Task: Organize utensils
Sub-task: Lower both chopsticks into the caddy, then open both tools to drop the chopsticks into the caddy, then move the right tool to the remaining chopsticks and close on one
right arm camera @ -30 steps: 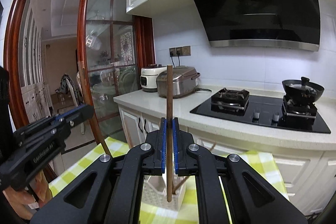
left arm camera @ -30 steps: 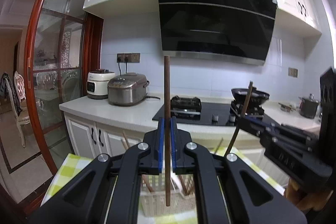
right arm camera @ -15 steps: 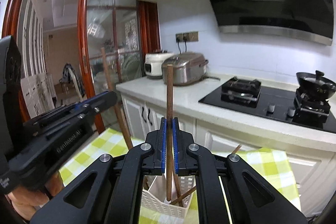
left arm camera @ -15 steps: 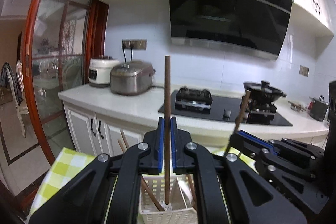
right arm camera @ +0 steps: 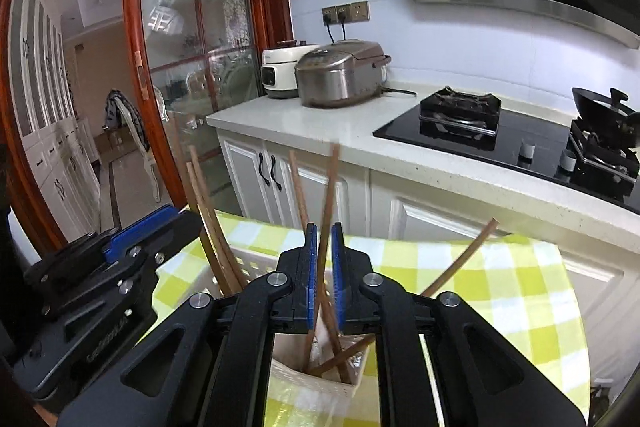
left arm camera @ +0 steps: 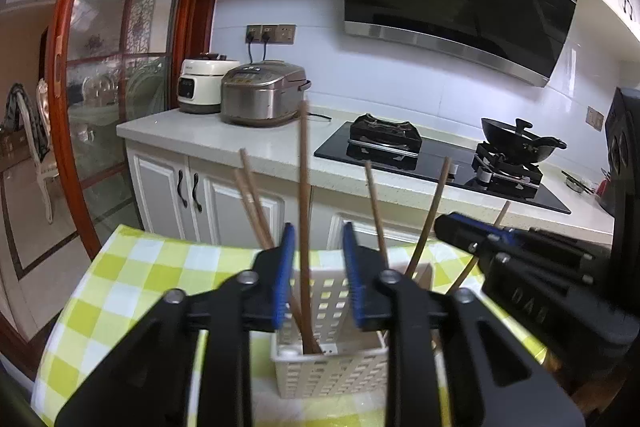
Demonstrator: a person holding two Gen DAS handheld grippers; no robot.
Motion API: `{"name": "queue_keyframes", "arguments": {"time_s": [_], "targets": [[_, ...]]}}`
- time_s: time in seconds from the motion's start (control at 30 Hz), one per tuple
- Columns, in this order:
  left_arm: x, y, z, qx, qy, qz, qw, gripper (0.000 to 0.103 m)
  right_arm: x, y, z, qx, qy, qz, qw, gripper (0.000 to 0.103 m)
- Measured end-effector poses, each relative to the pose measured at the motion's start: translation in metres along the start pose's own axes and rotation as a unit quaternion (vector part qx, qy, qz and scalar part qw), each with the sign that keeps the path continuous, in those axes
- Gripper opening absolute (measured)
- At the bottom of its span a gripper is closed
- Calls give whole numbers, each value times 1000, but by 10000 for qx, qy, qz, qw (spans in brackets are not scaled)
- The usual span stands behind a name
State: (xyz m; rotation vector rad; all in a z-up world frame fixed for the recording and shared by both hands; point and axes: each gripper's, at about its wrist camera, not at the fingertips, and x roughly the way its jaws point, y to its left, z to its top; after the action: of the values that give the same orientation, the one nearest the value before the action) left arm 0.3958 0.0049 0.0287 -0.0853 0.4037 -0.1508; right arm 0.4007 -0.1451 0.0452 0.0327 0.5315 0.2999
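A white perforated utensil basket (left arm camera: 332, 367) stands on a yellow checked tablecloth (left arm camera: 132, 279), with several brown wooden chopsticks leaning in it. My left gripper (left arm camera: 316, 275) is open above the basket. One chopstick (left arm camera: 304, 211) stands loose between its jaws, its lower end in the basket. My right gripper (right arm camera: 324, 277) has its jaws slightly apart around another chopstick (right arm camera: 326, 227), which leans with its lower end in the basket (right arm camera: 320, 383). The right gripper shows in the left wrist view (left arm camera: 464, 231), beside the basket on the right.
Behind the table runs a white counter (left arm camera: 224, 135) with two rice cookers (left arm camera: 260, 95), a black gas hob (left arm camera: 440, 163) with a wok (left arm camera: 520, 143), and a range hood (left arm camera: 460, 11) above. A red-framed glass door (left arm camera: 104, 87) stands at the left.
Both grippers came down over the basket with their chopsticks. The left jaws opened wide and let go; the right jaws parted slightly and its chopstick tilted into the basket.
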Motion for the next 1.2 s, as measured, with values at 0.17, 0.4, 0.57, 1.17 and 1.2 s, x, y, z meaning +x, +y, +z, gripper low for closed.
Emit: {"name": "queue_keyframes", "arguments": {"time_s": [0.17,0.4,0.57,1.17,1.2], "targets": [[-26,23,-21,-285,-60,246,9993,54,-29,-12,-6,216,-234,-93,9995,36],[-80,41,-65,-510,-42,671,9964,81,-89,-37,-53,553,-308,-395,9972,36],[-105,32,-94,-531,96,647,9964,93,-119,-46,-95,719,-108,-500,9961,44],[-149,6,-138,-112,238,794,9965,98,-144,-37,-181,619,438,-278,9967,47],[-149,11,-141,-154,293,799,9963,98,-140,-33,-185,571,513,-244,9968,47]]}}
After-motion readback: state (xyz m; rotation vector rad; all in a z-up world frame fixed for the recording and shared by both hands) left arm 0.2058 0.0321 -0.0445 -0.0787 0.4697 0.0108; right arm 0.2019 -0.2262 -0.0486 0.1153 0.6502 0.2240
